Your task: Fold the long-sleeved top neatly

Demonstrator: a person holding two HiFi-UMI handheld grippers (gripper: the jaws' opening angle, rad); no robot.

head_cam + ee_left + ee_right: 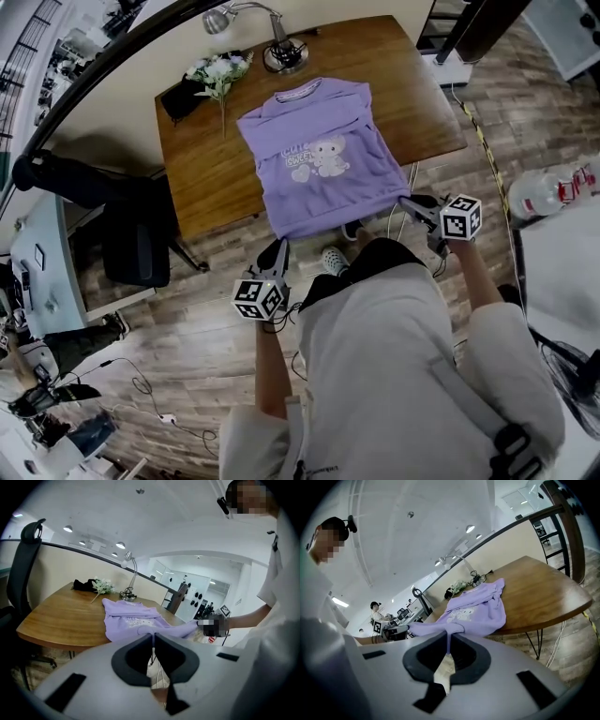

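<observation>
My left gripper (278, 249) and right gripper (413, 208) each have jaws closed tight on a hem corner of the purple top (319, 155), which lies flat on the wooden surface (202, 164). Uneven lifting could skew the fold, and thin fabric may slip free.

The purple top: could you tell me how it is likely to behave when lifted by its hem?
Probably floppy: the purple top drapes off the table edge to the left gripper and right gripper, each shut on a hem corner. Likely light, as thin pinches carry it. It may slide on the smooth wood.
</observation>
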